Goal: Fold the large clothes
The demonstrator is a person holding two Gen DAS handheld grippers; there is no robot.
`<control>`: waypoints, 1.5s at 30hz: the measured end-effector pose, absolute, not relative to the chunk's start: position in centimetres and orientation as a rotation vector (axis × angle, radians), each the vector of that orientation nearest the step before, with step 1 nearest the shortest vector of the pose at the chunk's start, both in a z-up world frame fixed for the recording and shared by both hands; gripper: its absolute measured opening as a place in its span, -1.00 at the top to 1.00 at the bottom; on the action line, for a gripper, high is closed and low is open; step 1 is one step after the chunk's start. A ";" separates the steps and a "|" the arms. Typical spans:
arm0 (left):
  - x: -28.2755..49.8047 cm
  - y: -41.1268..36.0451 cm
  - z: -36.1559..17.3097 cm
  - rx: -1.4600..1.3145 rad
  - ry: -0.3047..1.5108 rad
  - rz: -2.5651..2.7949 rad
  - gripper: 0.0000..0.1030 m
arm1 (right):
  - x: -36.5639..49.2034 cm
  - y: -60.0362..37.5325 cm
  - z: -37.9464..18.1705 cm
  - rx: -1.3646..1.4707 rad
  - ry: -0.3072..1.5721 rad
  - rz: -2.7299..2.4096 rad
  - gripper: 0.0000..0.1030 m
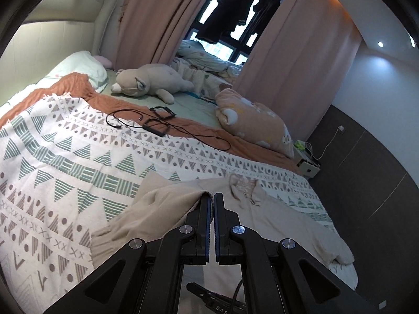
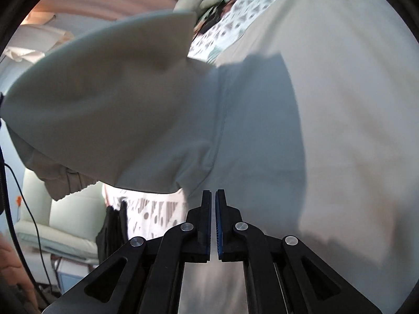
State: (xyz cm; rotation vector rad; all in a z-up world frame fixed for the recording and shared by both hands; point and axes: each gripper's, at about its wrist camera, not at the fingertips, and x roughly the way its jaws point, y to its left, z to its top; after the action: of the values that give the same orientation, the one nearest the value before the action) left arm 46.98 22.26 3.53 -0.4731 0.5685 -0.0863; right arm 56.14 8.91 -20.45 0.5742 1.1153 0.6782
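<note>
A large beige garment (image 1: 288,222) lies spread on the bed's patterned blanket (image 1: 78,170), collar (image 1: 243,185) toward the far side. My left gripper (image 1: 212,196) is shut, and a fold of the garment's sleeve (image 1: 162,204) rises to its tips, pinched and lifted off the bed. In the right wrist view that sleeve (image 2: 104,91) hangs raised at the left, with its ribbed cuff (image 2: 68,180) drooping. My right gripper (image 2: 213,193) is shut just above the garment's body (image 2: 340,104) near the underarm seam. Nothing shows between its pads.
Black cables and a pair of glasses (image 1: 157,123) lie on the blanket beyond the garment. A plush toy (image 1: 149,81) and a pink pillow (image 1: 256,123) sit farther back. The bed's right edge drops to a dark floor with a small box (image 1: 309,167). A pale armchair (image 2: 70,222) stands beside the bed.
</note>
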 end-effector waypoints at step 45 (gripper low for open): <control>36.9 24.3 -7.9 -0.913 0.631 0.084 -0.79 | 52.9 -1.5 -13.5 0.399 0.856 0.487 -0.20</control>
State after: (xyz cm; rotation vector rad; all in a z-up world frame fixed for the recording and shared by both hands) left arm 36.87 24.32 -7.88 -0.9128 0.6313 0.0839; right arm 52.86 -1.48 -13.45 0.3988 0.8560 0.4872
